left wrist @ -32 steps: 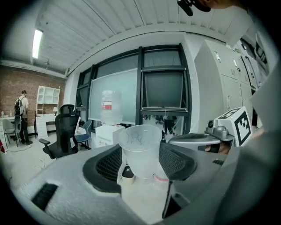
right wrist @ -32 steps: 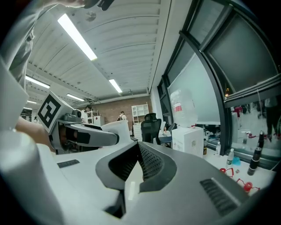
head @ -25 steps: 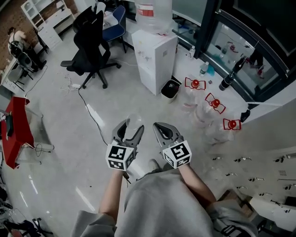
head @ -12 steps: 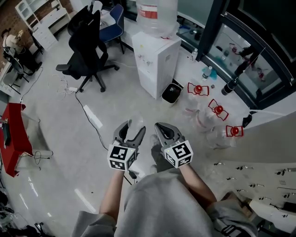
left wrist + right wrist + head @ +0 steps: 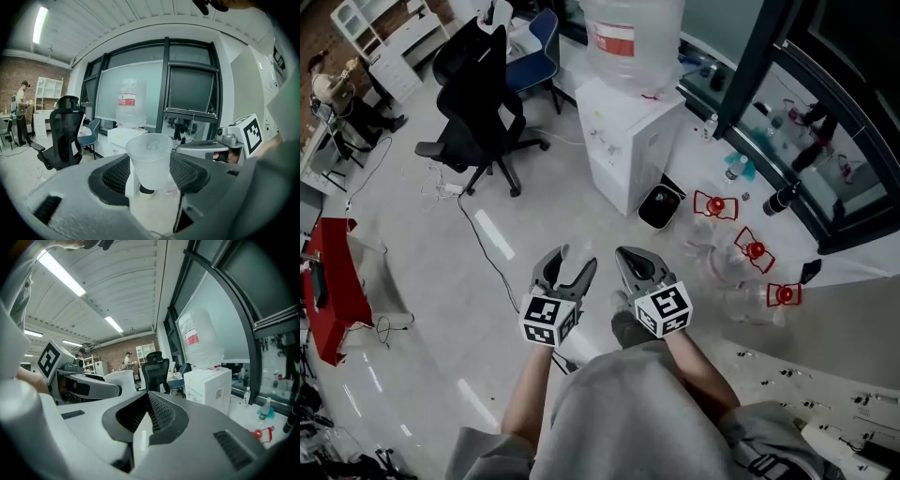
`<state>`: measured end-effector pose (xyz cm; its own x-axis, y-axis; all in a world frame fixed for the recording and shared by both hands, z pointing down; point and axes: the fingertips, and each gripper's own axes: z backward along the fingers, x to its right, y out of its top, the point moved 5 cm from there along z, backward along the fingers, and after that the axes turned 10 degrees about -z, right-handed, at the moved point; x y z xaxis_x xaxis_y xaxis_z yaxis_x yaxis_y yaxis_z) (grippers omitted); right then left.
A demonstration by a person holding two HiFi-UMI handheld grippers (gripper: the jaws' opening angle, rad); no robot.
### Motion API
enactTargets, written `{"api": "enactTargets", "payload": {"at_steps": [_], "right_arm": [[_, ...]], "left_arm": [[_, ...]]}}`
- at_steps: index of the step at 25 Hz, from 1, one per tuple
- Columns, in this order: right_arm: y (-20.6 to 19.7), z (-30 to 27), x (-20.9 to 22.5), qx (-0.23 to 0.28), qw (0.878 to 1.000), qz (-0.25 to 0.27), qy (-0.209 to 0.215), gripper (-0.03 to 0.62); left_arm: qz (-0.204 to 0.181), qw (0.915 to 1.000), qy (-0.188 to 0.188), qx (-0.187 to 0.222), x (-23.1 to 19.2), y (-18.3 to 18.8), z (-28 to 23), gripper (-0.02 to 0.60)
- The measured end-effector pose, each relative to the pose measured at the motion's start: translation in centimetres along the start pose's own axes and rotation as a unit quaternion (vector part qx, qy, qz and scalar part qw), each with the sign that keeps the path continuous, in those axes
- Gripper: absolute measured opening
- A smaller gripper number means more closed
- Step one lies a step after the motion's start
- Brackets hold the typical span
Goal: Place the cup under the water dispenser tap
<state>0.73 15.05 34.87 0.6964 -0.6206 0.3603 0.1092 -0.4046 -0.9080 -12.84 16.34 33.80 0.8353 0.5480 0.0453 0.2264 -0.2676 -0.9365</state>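
A clear plastic cup [image 5: 150, 157] stands upright between the jaws of my left gripper [image 5: 151, 174], which is shut on its sides. From the head view the cup [image 5: 566, 253] is a faint see-through shape at the tips of the left gripper [image 5: 564, 269]. Beside it, my right gripper [image 5: 635, 269] is shut with nothing in it; its jaws meet at the tips [image 5: 149, 414]. Ahead stands the white water dispenser [image 5: 630, 141] with a large clear bottle [image 5: 633, 37] on top. The dispenser [image 5: 123, 137] is well ahead of the cup. Its taps are too small to make out.
A black office chair [image 5: 483, 94] stands left of the dispenser, a blue chair behind it. A small black bin [image 5: 660, 205] sits at the dispenser's foot. Several clear jugs with red caps [image 5: 741, 253] lie on the floor to the right. A cable [image 5: 483, 239] crosses the floor.
Both grippers have travelled forward together across the floor with the cup still held. The dispenser now looks larger and closer.
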Motion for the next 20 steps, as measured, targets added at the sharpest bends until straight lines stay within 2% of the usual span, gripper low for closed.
{"api": "enactTargets", "payload": {"at_steps": [10,20], "right_arm": [[2.3,-6.8,5.6,-0.010,1.000,-0.017,0.011,0.011],[2.9,-12.0,7.9,-0.015,0.999,-0.032,-0.003,0.011]], "left_arm": [[-0.007,0.9998,0.013,-0.013,-5.3,1.3,-7.1,0.264],[-0.018,0.9994,-0.002,-0.028,-10.1,1.2,-11.0,0.264]]}}
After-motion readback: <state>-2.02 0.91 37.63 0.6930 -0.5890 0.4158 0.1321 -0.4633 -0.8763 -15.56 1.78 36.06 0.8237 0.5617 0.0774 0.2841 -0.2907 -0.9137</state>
